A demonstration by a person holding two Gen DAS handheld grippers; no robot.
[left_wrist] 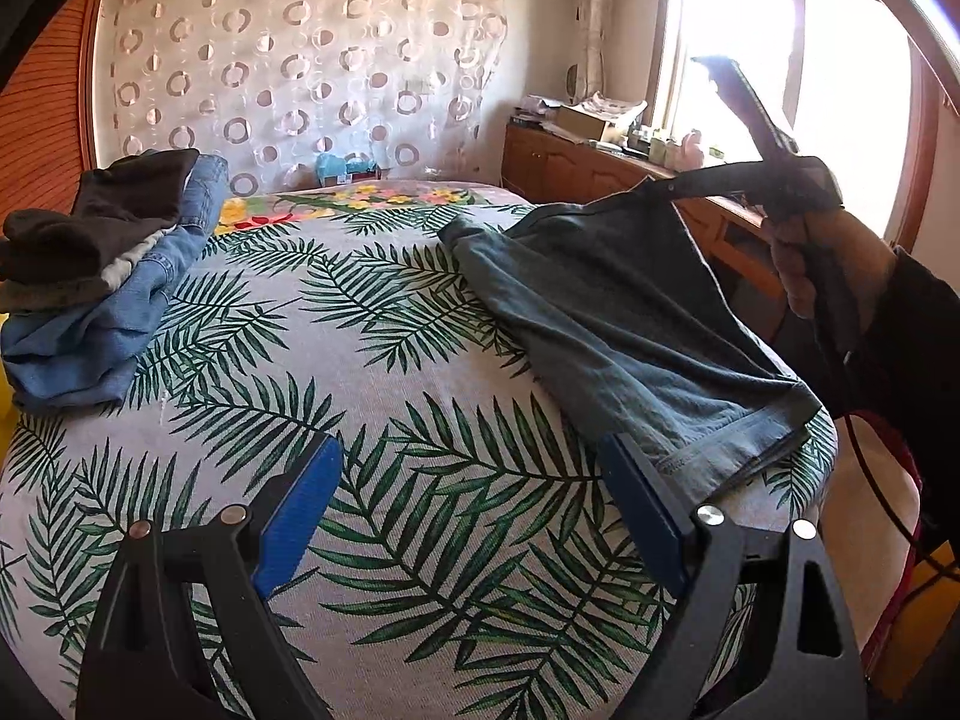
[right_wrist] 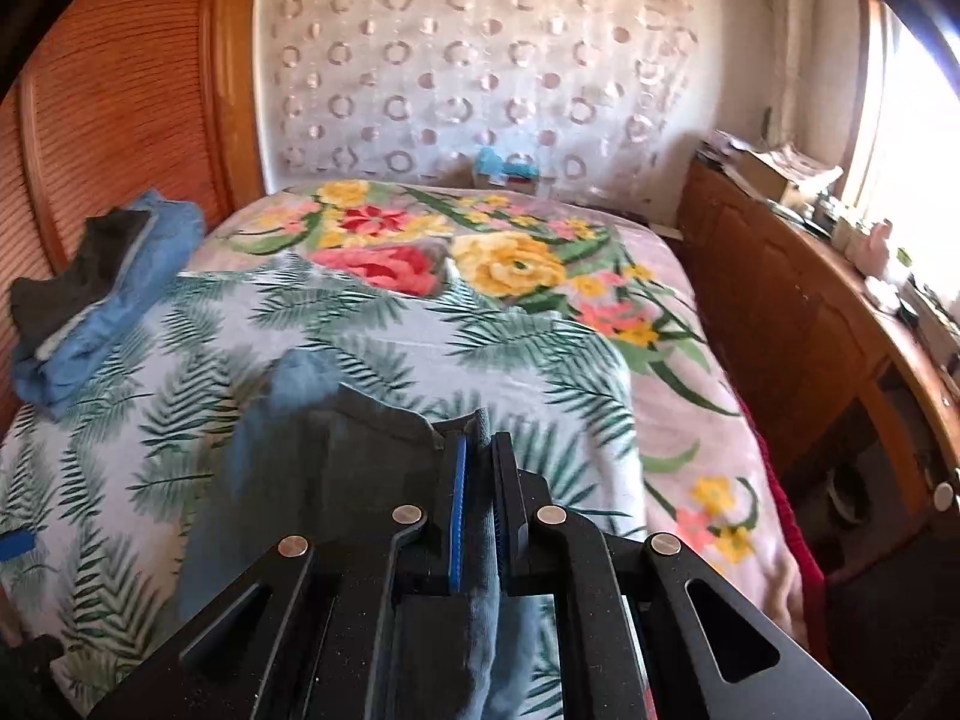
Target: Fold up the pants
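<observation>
Left wrist view: left gripper, jaws wide apart and holding nothing, over leaf-print bedspread; grey-blue pants lie beside it toward the bed's window-side edge, one corner lifted by the right gripper. Right wrist view: right gripper clamped on pants fabric; folded clothes stack well apart; lower garment hidden, picture blurred.

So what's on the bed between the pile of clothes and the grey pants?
Nothing but leafy bedspread. In the left wrist view, the stretch between the clothes pile and the pants is bare; the right wrist view agrees.
</observation>
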